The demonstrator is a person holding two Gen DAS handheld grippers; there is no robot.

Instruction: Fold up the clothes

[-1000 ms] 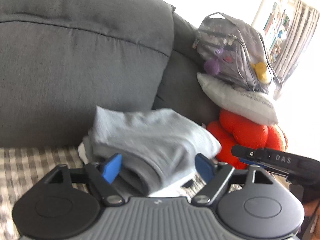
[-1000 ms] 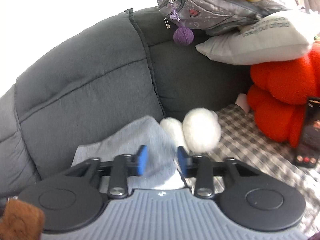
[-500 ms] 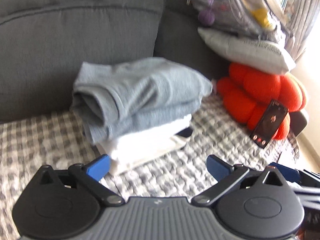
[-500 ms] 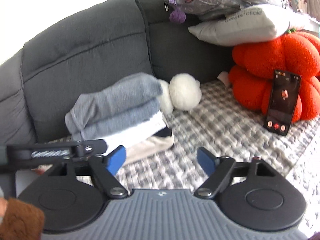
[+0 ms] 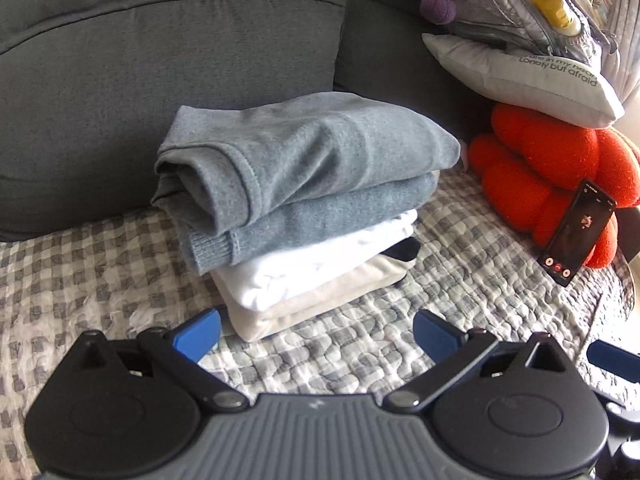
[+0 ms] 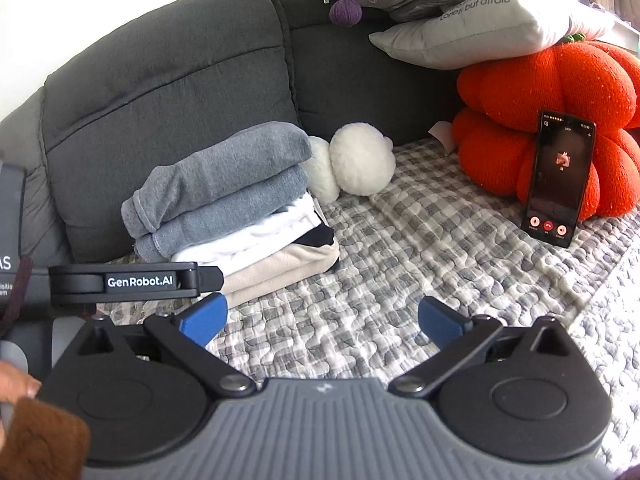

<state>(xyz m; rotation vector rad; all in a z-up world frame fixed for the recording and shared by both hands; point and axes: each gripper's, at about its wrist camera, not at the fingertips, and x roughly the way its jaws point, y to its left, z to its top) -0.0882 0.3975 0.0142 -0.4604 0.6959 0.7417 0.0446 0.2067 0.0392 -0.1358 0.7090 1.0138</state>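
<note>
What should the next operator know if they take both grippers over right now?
Left gripper: open, nothing between the jaws, facing the stack.
Right gripper: open and empty; its jaws have just been opening.
Clothes: grey sweatshirt folded and lying on top of the white garment and the beige garment, all stacked on the checked blanket against the sofa back.
Done: the grey piece is folded and stacked.
Left: no unfolded clothing shows in either view; look around before ending. Mind the phone propped on the orange cushion.
</note>
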